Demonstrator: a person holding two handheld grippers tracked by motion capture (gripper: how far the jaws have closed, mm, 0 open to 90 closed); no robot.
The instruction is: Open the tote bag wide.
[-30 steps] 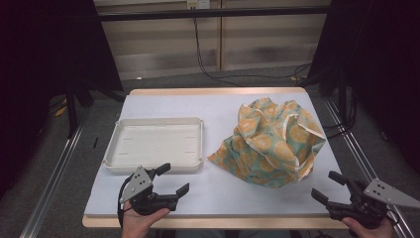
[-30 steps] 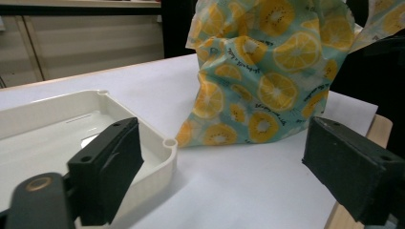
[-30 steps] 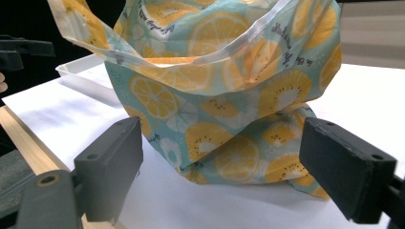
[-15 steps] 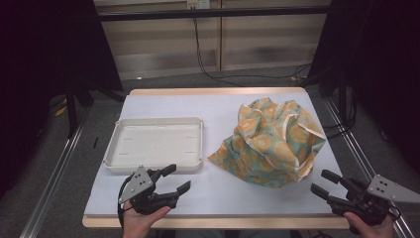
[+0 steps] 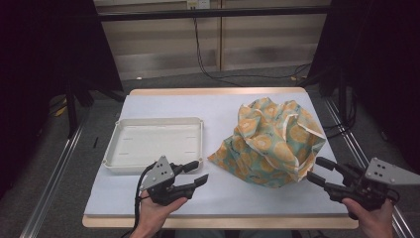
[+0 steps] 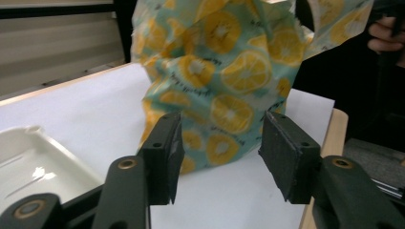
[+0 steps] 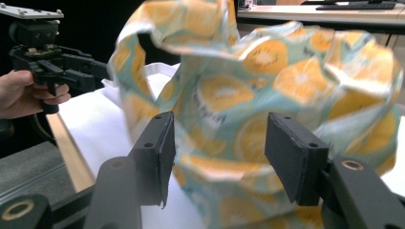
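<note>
On the worktop (image 5: 148,198), left of centre beside the empty white tray (image 5: 115,148), the left tool (image 5: 195,174) is being carried toward the crumpled orange-slice cloth (image 5: 270,144), its jaws having just been narrowing to half-spread with nothing between them. The cloth, heaped on the right half, is being approached by the right tool (image 5: 317,171), likewise just narrowed, half-spread and empty, so a two-sided grasp is probably being prepared.
</note>
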